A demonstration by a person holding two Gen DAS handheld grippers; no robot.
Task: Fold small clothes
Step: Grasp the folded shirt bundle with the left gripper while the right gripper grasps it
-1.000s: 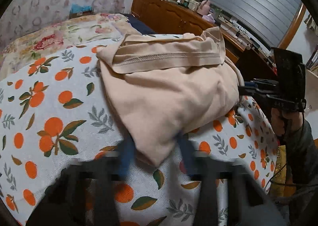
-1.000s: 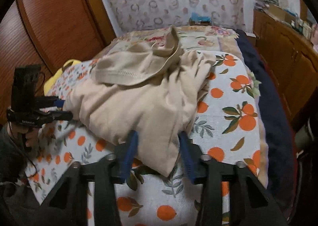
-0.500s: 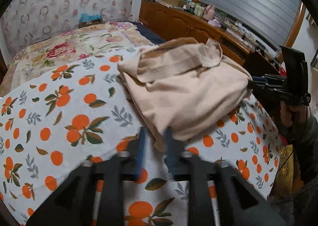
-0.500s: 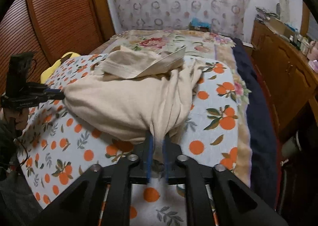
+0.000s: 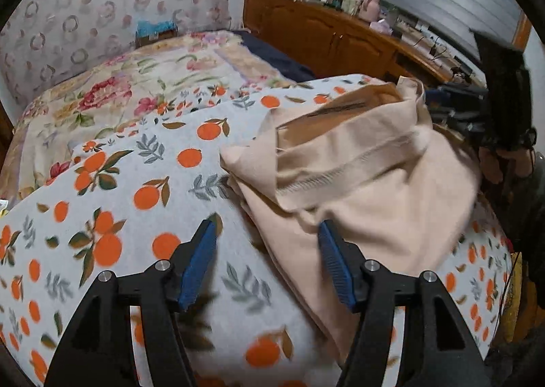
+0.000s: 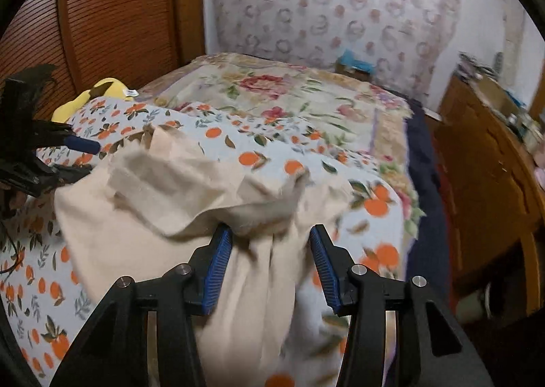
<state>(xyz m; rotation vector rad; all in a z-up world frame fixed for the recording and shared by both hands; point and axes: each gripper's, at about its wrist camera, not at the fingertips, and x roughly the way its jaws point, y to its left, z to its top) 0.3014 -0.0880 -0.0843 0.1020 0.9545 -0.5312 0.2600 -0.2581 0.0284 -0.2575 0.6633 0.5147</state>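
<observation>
The bed [image 5: 85, 135] fills both of your views, covered near you by a white blanket printed with oranges [image 5: 143, 196] and farther back by a floral quilt [image 6: 289, 87]. A patterned headboard cushion [image 6: 323, 2] stands at the far end, and a wooden cabinet [image 5: 327, 43] with clutter on top runs along one side.

On the orange-print blanket lies the beige garment [image 5: 368, 189], loosely bunched, with a stitched hem band folded across its top. In your left view it sits to the right of centre; in your right view it spreads from the left side down toward the camera [image 6: 163, 216].

A yellow soft toy [image 6: 102, 94] rests at the far left edge of the bed by the slatted wooden panel.

Your left tool [image 5: 265, 257] has its jaws opening; they stand spread, the right pad at the garment's edge, the left pad over bare blanket, nothing pinched.

Your right tool [image 6: 270, 264] also has its jaws opening. A fold of the beige cloth lies between the blue pads, but neither pad presses on it.
</observation>
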